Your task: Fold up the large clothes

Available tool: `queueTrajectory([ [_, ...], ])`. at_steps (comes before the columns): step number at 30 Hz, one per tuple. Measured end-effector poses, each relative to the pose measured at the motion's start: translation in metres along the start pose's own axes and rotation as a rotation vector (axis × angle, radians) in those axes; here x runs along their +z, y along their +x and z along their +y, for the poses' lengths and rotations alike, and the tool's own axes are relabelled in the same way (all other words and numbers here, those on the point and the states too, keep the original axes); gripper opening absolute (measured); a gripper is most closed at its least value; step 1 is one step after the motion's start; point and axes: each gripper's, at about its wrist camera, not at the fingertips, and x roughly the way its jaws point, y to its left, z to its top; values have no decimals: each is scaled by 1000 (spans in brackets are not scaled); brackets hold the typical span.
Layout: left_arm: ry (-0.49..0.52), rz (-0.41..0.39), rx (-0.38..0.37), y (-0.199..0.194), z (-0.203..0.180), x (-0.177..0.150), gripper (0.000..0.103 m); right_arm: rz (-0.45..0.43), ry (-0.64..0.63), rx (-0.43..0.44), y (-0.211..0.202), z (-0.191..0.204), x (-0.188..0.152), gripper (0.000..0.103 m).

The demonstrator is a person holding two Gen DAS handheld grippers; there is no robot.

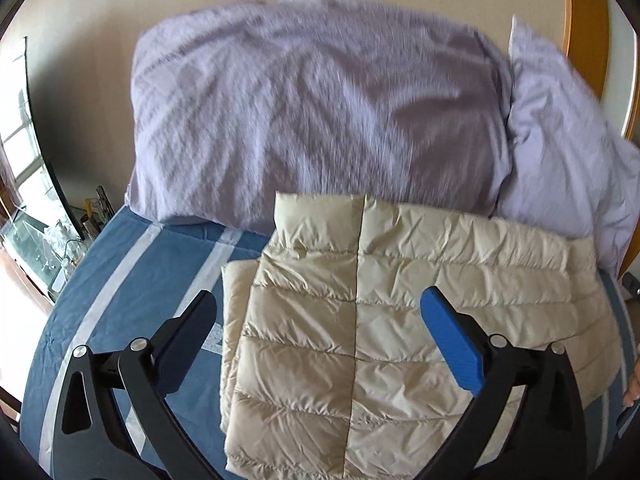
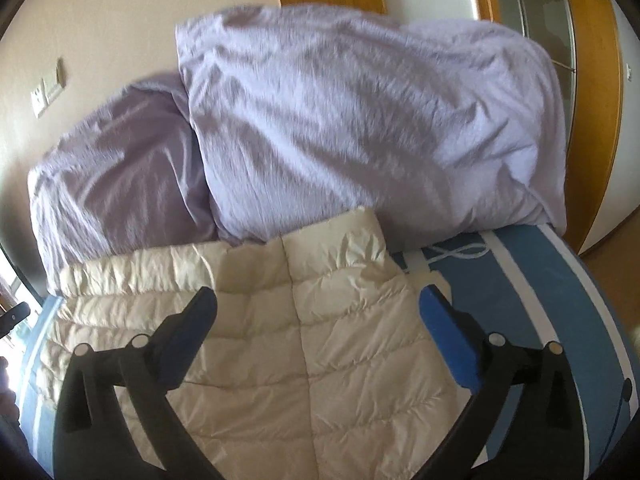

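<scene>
Jacket on the bed, in front of the bedding.

The cream quilted puffer jacket (image 1: 384, 312) (image 2: 280, 340) lies flat on the blue bedsheet with pale stripes (image 1: 132, 304) (image 2: 532, 280), folded, its collar end toward the 2 lilac crumpled pillows behind it. The larger-looking lilac pillow in the left wrist view (image 1: 320, 112) (image 2: 112, 176) sits behind the jacket's left part; the second lilac pillow (image 1: 560, 160) (image 2: 372, 120) sits behind its right part, touching the first. The jacket's far edge meets the pillows. A beige wall (image 1: 100, 0) (image 2: 120, 20) stands behind the pillows. Left of the jacket, past the sheet's edge, a cluttered glass table (image 1: 36, 236) stands below a window (image 1: 16, 112). Right of the jacket, bare sheet carries a white looped cord (image 2: 460, 254), with a wooden door frame (image 2: 592, 120) beyond.
</scene>
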Motion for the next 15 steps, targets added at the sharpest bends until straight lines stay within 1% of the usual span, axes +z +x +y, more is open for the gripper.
queueTrajectory([
  [4, 27, 26, 15, 23, -4, -7, 102, 10, -19, -31, 21, 2, -6, 101],
  [7, 40, 31, 34, 37, -4, -12, 102, 17, -32, -60, 37, 2, -11, 101],
  [11, 67, 21, 75, 54, -3, -18, 102, 12, -53, -103, 54, 2, -15, 101],
  [15, 92, 29, 113, 70, -3, -22, 102, 39, -61, -131, 74, -2, -22, 101],
])
